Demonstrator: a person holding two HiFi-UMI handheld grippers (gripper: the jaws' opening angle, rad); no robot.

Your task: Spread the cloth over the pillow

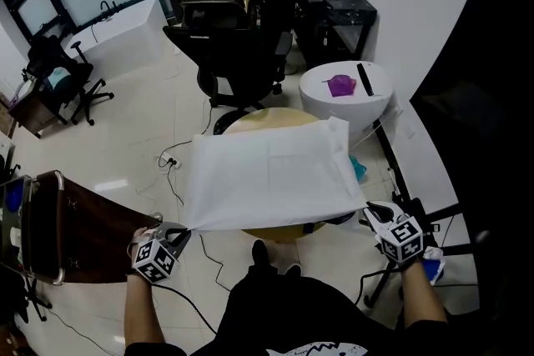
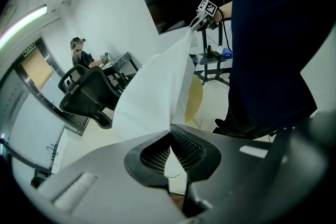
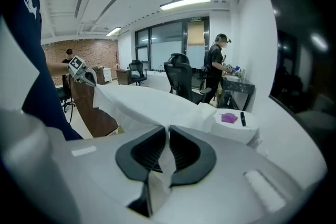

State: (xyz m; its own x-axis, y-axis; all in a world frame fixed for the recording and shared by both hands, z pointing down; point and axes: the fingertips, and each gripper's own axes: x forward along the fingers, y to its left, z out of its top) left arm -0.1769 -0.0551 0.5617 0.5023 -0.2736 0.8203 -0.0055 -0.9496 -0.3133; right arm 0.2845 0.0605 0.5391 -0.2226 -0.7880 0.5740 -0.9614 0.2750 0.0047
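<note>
Tan tabletop (image 1: 265, 117) mostly behind cloth (image 1: 271, 175)

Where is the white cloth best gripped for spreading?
Grip the cloth at its two near corners, from the near side: a limp sheet stays taut when held wide apart. The left gripper and right gripper pinch them so.

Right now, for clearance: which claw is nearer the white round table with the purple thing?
Right. The right claw, gripping one cloth corner, is close by the white round table; the left claw holds the other corner, a cloth's width farther.
</note>
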